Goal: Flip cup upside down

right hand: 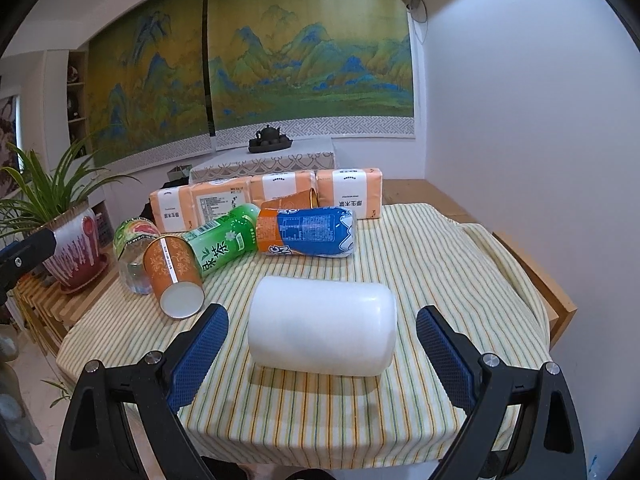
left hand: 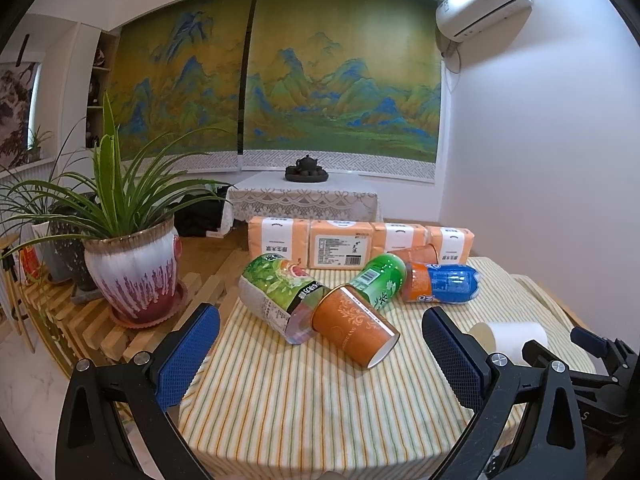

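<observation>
At 12 o'clock between the right hand-held gripper's (right hand: 322, 344) open fingers, the white cup (right hand: 322, 330) lies sideways; the left hand-held gripper (left hand: 320, 348) is open, empty.

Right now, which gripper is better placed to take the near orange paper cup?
Left, probably. The orange paper cup lies on its side just ahead of the open left gripper. The open right gripper faces the white roll instead.
</observation>
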Tool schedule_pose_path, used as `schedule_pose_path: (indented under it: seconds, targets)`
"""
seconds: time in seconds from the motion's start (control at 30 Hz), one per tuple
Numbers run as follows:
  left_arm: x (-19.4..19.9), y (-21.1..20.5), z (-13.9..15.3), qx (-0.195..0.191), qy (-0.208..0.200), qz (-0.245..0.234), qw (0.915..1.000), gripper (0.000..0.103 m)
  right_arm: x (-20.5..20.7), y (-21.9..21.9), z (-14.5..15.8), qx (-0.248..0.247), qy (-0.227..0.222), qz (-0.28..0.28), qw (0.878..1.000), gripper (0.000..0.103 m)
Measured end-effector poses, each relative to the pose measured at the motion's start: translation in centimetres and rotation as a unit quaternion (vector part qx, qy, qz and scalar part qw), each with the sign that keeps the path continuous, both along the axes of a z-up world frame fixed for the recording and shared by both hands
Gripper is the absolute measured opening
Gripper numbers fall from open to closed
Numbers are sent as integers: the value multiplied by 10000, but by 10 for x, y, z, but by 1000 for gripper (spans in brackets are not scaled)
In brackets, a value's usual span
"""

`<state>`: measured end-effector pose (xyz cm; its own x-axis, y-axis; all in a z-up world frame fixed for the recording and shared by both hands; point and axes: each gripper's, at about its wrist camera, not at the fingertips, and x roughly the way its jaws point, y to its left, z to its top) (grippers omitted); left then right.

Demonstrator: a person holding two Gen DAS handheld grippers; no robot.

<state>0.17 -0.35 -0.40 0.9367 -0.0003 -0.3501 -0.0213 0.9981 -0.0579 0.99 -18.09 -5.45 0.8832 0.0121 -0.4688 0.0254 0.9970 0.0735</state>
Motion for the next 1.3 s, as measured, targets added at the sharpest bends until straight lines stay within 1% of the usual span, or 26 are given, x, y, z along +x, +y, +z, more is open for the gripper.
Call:
schedule_pose_path:
  seconds: [0.63, 0.77, 0.87, 0.97, 1.07, 1.1, 1.17, 1.23, 1.27, 1.3]
  targets:
    - [7, -4, -1, 74, 58, -53, 9999, 103, -4, -2, 8, 6, -57, -12, 10000, 93]
    - [16, -5, 0, 226, 112, -132, 9996, 103, -6, -1, 11, -31, -123, -12, 9999, 93]
    - [25, -8, 1, 388, 197, -249, 9987, 103, -8, -2, 13, -57, -193, -32, 9998, 93]
    - [39, -11, 2, 470, 333, -392, 9976, 103, -10, -3, 15, -57, -222, -34, 9997, 93]
    - [59, -18, 2, 683, 571, -652, 9939, 103, -10, -5, 14, -75, -225, -67, 9997, 93]
    - [72, -25, 3, 841, 751, -865, 9898, 103, -10, -6, 14, -80, -219, -72, 9997, 93]
    - [89, -34, 3, 1044, 963, -1077, 9840, 103, -10, -8, 13, -66, -205, -86, 9997, 93]
    - [110, -46, 4, 1333, 1152, -1265, 9762, 103, -10, -12, 12, -38, -195, -97, 9998, 93]
    - [119, -51, 4, 1450, 1245, -1349, 9723, 103, -11, -14, 11, -23, -194, -112, 9997, 93]
    - [132, -59, 5, 1583, 1355, -1498, 9665, 103, -11, -16, 11, -2, -188, -129, 9997, 93]
